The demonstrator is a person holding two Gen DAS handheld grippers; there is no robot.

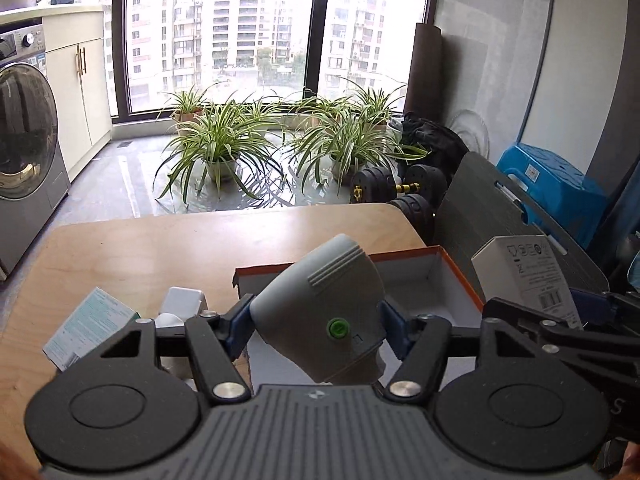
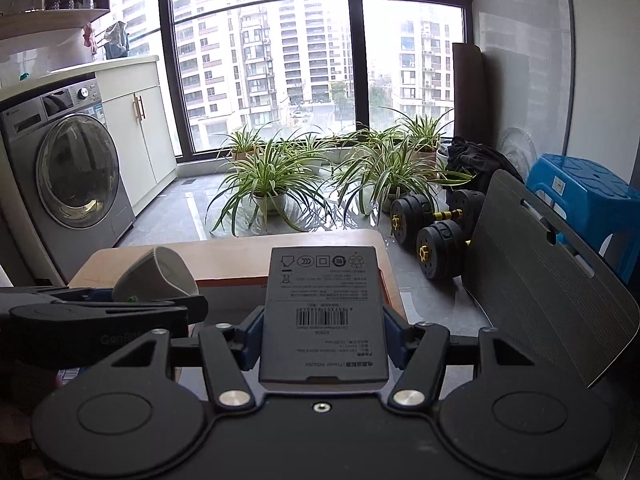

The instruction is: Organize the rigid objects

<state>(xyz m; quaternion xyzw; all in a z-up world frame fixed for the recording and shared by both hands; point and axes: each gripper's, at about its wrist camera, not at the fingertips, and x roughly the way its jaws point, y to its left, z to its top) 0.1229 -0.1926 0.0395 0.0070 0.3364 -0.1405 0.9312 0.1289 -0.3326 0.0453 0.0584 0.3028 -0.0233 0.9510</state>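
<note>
On the wooden table (image 1: 168,248), at the left, lay a teal-printed carton (image 1: 90,326) with small white objects (image 1: 182,304) just beside it. The left gripper (image 1: 316,330) was pitched downward, its blue pads (image 1: 236,326) clamped on the sides of a grey conical device (image 1: 320,312) with a green button. The device was held clear of the table, tilted, over the near edge of an open orange-rimmed box (image 1: 460,280). To the right, the right gripper (image 2: 322,338) was likewise pitched downward, its fingers pressed against both long edges of a grey power-adapter box (image 2: 324,316), barcode label upward. That box was raised above the table, near the orange-rimmed box.
</note>
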